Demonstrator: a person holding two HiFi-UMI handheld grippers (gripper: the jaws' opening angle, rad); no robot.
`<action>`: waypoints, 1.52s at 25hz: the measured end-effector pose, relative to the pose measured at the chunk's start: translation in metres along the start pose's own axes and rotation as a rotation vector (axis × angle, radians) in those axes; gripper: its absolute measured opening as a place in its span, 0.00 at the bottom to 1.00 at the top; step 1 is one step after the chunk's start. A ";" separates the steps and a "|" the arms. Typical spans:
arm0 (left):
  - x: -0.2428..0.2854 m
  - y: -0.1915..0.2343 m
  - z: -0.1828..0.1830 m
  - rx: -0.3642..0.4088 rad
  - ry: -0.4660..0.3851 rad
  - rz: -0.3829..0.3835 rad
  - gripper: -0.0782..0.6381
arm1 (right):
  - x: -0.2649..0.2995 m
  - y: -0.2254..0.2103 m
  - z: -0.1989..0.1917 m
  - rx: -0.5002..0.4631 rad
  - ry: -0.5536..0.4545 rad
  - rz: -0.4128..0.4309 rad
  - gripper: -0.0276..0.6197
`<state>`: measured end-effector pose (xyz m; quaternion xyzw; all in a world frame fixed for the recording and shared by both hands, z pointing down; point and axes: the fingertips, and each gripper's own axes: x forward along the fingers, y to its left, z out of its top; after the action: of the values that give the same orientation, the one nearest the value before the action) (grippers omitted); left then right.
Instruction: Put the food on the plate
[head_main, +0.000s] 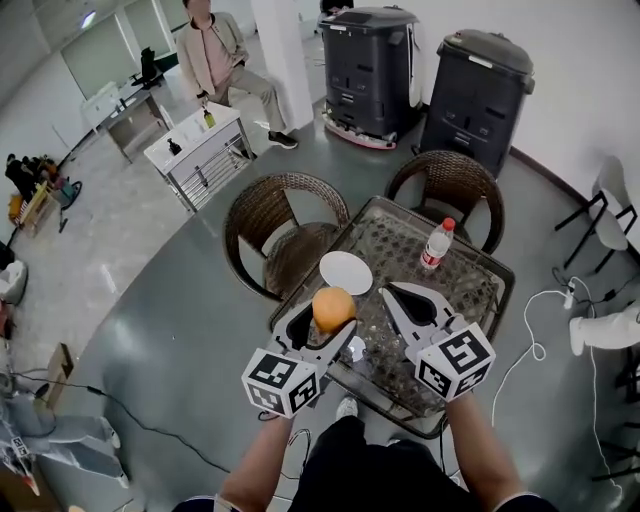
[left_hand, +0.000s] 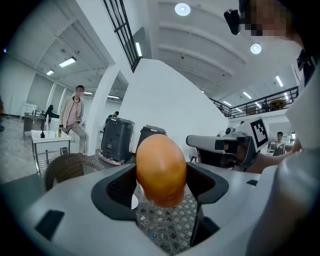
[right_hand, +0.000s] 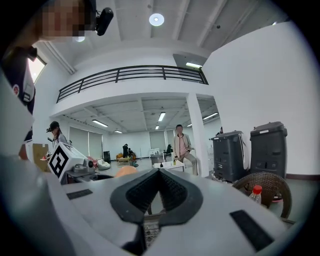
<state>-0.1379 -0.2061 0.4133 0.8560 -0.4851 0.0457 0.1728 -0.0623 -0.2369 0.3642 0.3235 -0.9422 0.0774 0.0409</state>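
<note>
A round orange-brown piece of food (head_main: 333, 308) is held up above the near side of the table, with my left gripper (head_main: 331, 314) shut on it. In the left gripper view the food (left_hand: 161, 170) fills the gap between the dark pads of that gripper (left_hand: 161, 175). An empty white plate (head_main: 345, 272) lies on the table's far left part, just beyond the food. My right gripper (head_main: 386, 291) hovers to the right of the food, shut with nothing in it. In the right gripper view, the pads of this gripper (right_hand: 159, 175) meet at the tips.
The table (head_main: 482, 292) has a woven top under glass. A plastic bottle with a red cap (head_main: 436, 243) stands at its far side. Two wicker chairs (head_main: 283, 225) (head_main: 450, 188) stand beyond it. A small white object (head_main: 356, 349) lies near the front edge. A person sits far back.
</note>
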 end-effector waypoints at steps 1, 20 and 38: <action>0.005 0.006 -0.001 -0.001 0.010 -0.009 0.55 | 0.005 -0.002 -0.002 0.007 0.004 -0.010 0.05; 0.141 0.118 -0.107 0.028 0.314 -0.059 0.55 | 0.058 -0.057 -0.080 0.121 0.135 -0.197 0.05; 0.222 0.174 -0.194 0.033 0.582 -0.049 0.55 | 0.072 -0.085 -0.147 0.216 0.262 -0.258 0.05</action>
<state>-0.1508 -0.4029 0.6928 0.8211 -0.3932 0.2931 0.2919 -0.0626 -0.3207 0.5285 0.4312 -0.8658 0.2132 0.1377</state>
